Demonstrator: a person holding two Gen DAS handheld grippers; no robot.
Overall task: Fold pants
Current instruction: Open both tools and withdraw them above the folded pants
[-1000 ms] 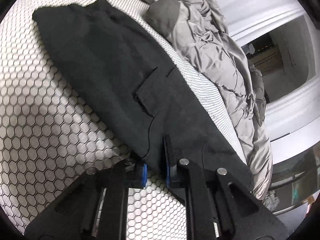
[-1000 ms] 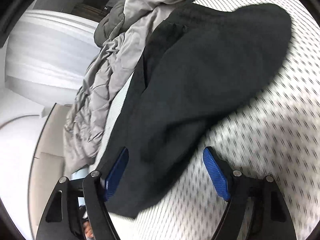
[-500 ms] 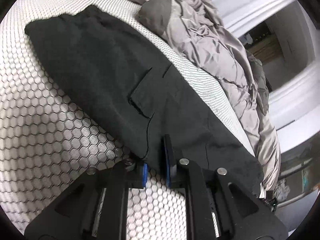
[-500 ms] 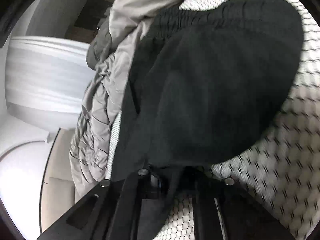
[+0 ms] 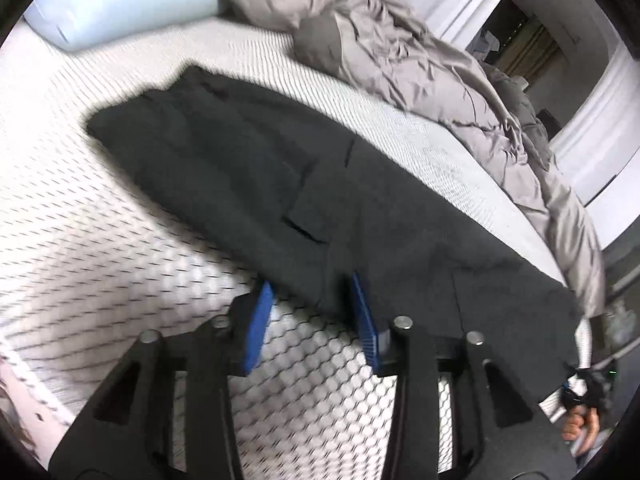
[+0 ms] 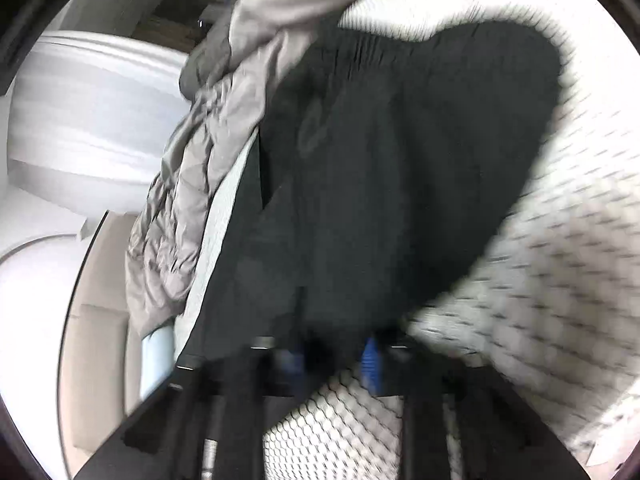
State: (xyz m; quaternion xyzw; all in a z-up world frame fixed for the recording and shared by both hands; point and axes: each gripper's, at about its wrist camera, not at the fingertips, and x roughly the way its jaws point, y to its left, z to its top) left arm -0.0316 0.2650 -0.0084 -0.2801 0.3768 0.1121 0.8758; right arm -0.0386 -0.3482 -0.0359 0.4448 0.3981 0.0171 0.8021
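Dark pants [image 5: 304, 184] lie spread flat on a bed [image 5: 100, 248] covered in a white honeycomb-patterned sheet, running from the upper left to the lower right of the left wrist view. The left claw [image 5: 310, 316] sits at the bottom centre, its blue pads opening, with the near edge of the pants just reaching between them but not pinched. In the blurred right wrist view, the right claw [image 6: 332, 356] is also opening at the bottom centre, at the hem of the pants [image 6: 400, 168]. A crumpled grey duvet [image 5: 440, 72] lies beyond the pants, and a pale blue pillow [image 5: 120, 4] fills the upper left.
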